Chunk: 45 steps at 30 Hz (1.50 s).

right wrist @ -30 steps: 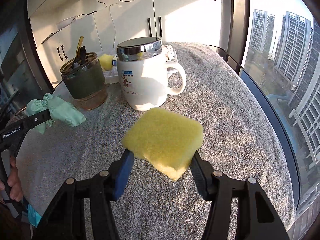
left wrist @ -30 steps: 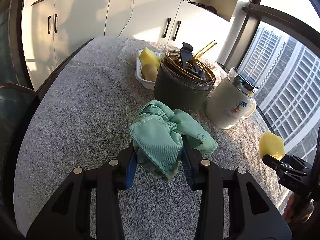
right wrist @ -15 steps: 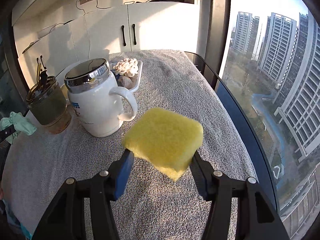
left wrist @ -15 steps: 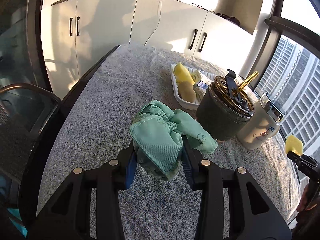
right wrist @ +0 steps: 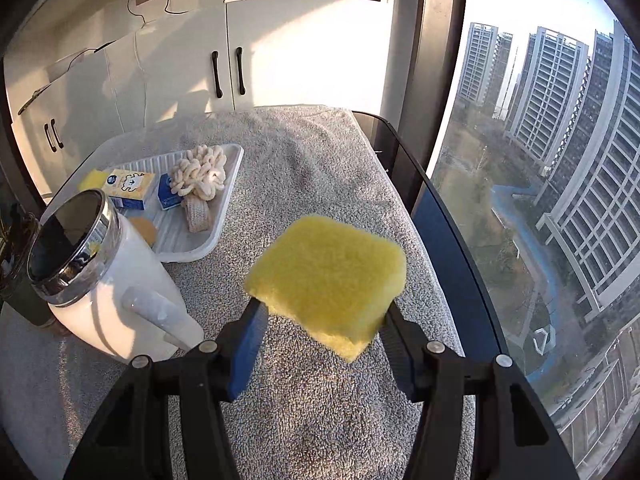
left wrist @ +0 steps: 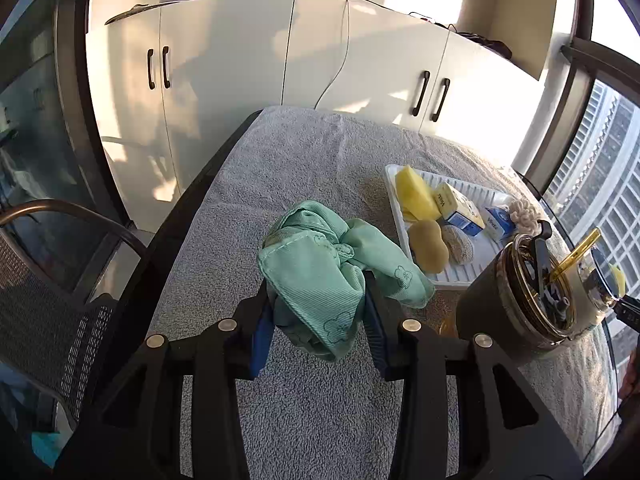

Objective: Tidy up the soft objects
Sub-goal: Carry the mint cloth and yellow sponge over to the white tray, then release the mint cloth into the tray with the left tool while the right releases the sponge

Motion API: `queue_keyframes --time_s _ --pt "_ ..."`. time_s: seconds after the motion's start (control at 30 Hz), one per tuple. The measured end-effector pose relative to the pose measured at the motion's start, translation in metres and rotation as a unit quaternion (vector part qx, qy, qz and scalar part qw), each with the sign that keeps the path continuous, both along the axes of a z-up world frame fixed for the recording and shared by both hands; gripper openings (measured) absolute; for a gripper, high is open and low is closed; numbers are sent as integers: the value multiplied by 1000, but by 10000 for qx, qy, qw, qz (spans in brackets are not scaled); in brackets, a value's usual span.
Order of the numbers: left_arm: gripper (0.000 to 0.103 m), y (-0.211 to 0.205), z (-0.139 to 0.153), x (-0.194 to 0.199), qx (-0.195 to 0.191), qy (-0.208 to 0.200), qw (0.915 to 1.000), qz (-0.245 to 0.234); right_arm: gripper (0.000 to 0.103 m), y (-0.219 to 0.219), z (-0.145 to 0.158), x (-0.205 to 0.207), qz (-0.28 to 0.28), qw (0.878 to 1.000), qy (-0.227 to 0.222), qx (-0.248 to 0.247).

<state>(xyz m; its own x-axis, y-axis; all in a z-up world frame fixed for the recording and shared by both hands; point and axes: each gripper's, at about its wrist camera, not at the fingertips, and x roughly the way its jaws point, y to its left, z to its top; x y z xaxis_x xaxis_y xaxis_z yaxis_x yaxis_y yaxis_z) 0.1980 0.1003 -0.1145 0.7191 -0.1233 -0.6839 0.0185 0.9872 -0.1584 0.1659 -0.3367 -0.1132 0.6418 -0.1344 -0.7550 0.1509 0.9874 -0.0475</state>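
Note:
My left gripper (left wrist: 318,308) is shut on a bunched mint-green cloth (left wrist: 320,276) and holds it above the grey towel-covered table (left wrist: 280,168). My right gripper (right wrist: 324,312) is shut on a yellow sponge (right wrist: 328,276), held above the table to the right of the white mug (right wrist: 100,288). A white tray (left wrist: 394,216) to the front right of the cloth holds a yellow sponge (left wrist: 414,194), tan sponges (left wrist: 428,246), small cartons (left wrist: 460,206) and a cream knitted piece (right wrist: 198,178). The tray shows in the right wrist view (right wrist: 228,184) too.
A dark green cup with a gold straw (left wrist: 516,308) stands right of the cloth, beside the mug (left wrist: 596,292). A mesh chair (left wrist: 52,320) is at the left. The table's right edge (right wrist: 432,208) borders a tall window. White cabinets (left wrist: 320,60) stand behind.
Both grippers have risen and drawn back with their loads. The left view has swung left so the tray shows fully. The right view has swung right past the mug toward the window.

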Motion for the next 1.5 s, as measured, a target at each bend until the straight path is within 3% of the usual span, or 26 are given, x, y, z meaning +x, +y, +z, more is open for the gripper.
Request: queue_keyframes --time_s 0.17,0.43,0.6,0.67,0.77,0.87,0.97,1.33,1.5 --pt "37 -8 12 37 47 -164 9998 -65 59 4 11 47 179 9998 -60 -118" --pt "37 -39 19 78 58 -170 9983 -560 59 33 28 121 610 9971 -66 -444" --pt "37 -65 17 97 65 37 9923 -1235 59 64 31 155 1112 9918 -12 -626" --pt "37 -76 16 100 216 70 9891 -1455 59 76 30 170 1408 9887 75 -508" --pt "37 -85 11 108 78 339 9831 -1795 59 96 23 189 1860 9814 254 -397" --pt "37 -89 1 117 -105 623 9794 -1917 59 114 13 204 2326 9708 449 -386" --pt "37 -92 -5 119 -16 679 9793 -1906 59 126 1 218 2609 9627 703 -171" --pt "39 -99 -17 129 -238 881 9724 -2145 60 148 -37 231 2835 9523 1083 -307" --pt "45 -99 -20 134 -321 1187 9689 -2146 65 150 -40 233 2967 9467 1202 -349"
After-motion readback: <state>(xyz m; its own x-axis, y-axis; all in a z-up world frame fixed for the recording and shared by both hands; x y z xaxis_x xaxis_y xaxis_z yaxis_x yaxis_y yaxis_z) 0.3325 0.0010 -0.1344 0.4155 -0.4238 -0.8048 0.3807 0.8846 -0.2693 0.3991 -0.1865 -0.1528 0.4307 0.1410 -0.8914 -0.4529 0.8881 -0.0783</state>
